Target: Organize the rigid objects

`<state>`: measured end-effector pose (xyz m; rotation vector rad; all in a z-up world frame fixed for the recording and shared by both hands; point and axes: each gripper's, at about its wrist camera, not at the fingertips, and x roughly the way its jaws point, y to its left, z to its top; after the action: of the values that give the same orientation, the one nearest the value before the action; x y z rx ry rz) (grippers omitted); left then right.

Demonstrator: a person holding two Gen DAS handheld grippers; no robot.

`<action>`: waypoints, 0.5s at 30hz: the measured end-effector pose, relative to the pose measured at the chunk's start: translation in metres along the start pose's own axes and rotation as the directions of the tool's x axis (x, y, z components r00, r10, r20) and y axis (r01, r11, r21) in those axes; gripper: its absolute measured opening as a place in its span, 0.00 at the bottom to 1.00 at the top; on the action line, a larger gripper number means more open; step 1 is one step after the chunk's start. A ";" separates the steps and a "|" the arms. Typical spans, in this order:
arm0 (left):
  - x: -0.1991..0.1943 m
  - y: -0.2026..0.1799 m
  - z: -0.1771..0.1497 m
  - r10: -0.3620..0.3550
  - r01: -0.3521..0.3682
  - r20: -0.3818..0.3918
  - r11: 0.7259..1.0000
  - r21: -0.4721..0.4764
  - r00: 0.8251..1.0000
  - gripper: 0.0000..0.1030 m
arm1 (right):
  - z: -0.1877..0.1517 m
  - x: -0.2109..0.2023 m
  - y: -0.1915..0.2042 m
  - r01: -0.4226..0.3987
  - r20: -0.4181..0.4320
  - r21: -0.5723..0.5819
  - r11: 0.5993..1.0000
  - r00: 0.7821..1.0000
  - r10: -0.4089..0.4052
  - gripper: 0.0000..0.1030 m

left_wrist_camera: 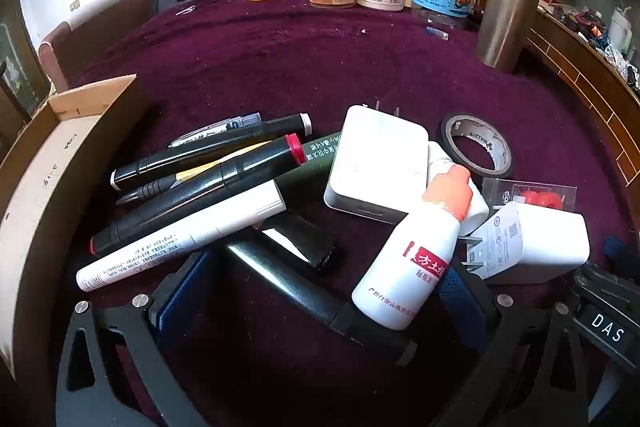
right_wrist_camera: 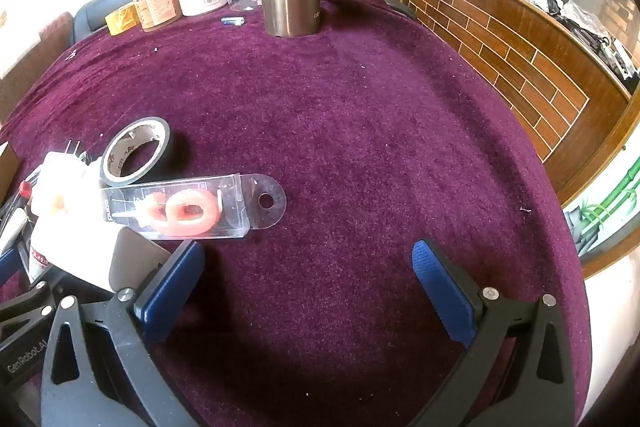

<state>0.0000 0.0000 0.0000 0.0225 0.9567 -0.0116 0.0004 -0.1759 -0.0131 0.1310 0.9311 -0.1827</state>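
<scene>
The pile of pens and markers [left_wrist_camera: 208,179] lies on the table [right_wrist_camera: 360,131] just right of the cardboard box [left_wrist_camera: 60,163], long axes running from the box's near wall up toward the white charger [left_wrist_camera: 376,163], tips pointing mixed ways. They look light, stiff and smooth (likely to roll), so mid-barrel is probably the best hold. The white glue bottle [left_wrist_camera: 404,267] leans against the charger, nozzle up. Left gripper [left_wrist_camera: 320,291] jaws stand wide, straddling a black bar, not pressing it; right gripper [right_wrist_camera: 308,291] jaws are wide and empty.

Jumbled pens [left_wrist_camera: 208,163], chargers [left_wrist_camera: 376,167], glue bottle [left_wrist_camera: 408,267] (tilted), tape roll [left_wrist_camera: 478,145].
</scene>
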 end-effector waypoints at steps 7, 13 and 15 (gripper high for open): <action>0.000 0.000 0.000 -0.003 0.003 0.000 1.000 -0.002 1.000 0.99 | 0.000 -0.001 0.000 0.000 -0.004 0.000 1.000 1.000 0.000 1.00; 0.000 0.000 0.000 -0.003 0.003 0.000 1.000 -0.002 1.000 0.99 | 0.000 -0.002 0.000 0.000 -0.004 0.000 1.000 1.000 0.000 1.00; 0.000 0.000 0.000 -0.003 0.003 0.000 1.000 -0.002 1.000 0.99 | 0.000 -0.002 0.000 0.000 -0.004 0.000 1.000 1.000 0.000 1.00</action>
<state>0.0000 0.0001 0.0000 0.0188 0.9563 -0.0136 -0.0005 -0.1760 -0.0111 0.1318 0.9353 -0.1825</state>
